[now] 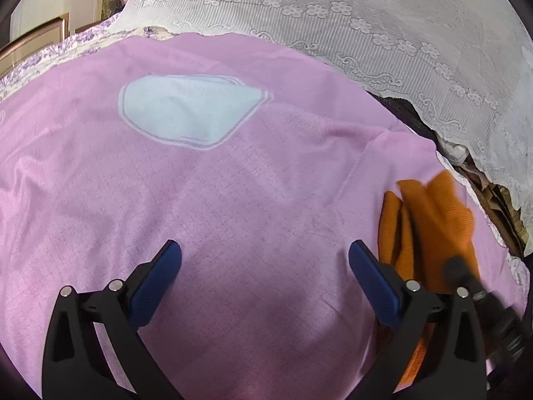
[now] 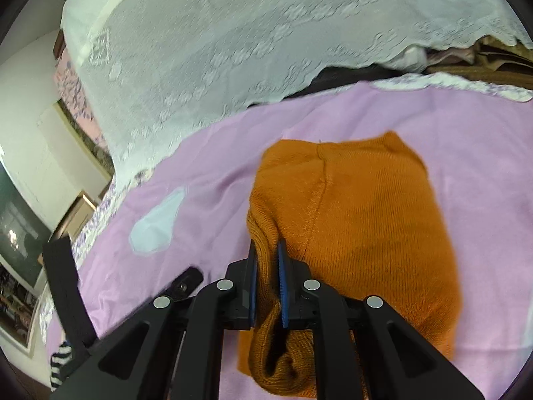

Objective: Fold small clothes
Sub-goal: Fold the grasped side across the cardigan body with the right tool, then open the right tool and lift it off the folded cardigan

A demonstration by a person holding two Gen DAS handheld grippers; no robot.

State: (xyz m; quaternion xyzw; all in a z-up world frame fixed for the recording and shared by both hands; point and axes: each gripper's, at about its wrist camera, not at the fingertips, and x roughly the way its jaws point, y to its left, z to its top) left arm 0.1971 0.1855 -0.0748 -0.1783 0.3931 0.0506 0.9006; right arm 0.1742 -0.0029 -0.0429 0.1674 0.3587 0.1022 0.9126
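One garment in play: the orange knit (image 2: 353,220) lies on the pink sheet (image 2: 206,180), a bunched edge pinched in the right gripper (image 2: 266,283), jaws closed on it. The left gripper (image 1: 265,260) hovers beside, jaws wide, empty. Looks like mid-fold; next, carry that edge across the knit and lay it flat.

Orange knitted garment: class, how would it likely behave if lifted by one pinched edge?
The orange knitted garment would probably droop; it bunches between the right gripper pads. The ribbed knit looks grippy, unlikely to slip. It likely drags on the pink sheet rather than sliding.
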